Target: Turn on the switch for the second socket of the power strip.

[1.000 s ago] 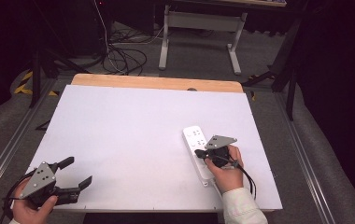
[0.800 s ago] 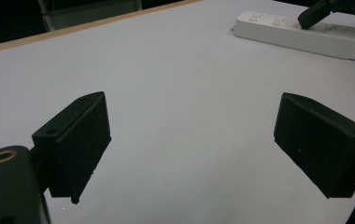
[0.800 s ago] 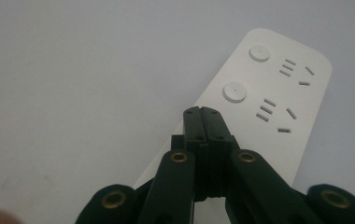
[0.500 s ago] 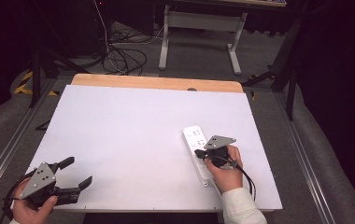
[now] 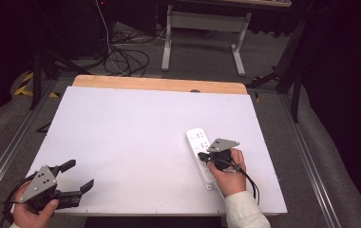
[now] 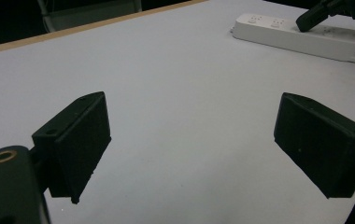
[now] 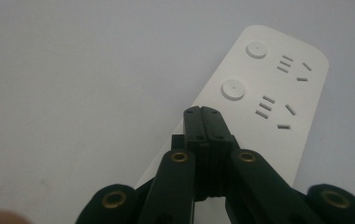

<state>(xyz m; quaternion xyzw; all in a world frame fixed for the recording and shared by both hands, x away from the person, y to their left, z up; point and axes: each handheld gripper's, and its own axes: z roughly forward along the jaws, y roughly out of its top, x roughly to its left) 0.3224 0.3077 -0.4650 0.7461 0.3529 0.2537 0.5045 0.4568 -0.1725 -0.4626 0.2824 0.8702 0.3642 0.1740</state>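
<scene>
Black jaws of the right gripper (image 7: pixel 202 112) are pinched together empty, tip pressed on the white power strip (image 5: pixel 201 154) at the table's (image 5: pixel 121 133) near right, likely working a switch button; next, lift straight off. The left gripper (image 5: pixel 76 175) waits wide open.

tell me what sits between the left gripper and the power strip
Nothing: bare white table runs from the left gripper to the power strip, as the high view shows.

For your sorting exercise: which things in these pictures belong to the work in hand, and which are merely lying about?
In use:
- white power strip
- right tongs, shut, tips over the strip

Lying about:
- left tongs, open, idle at the table's near corner
- cables on the floor
- white table, merely the support
</scene>
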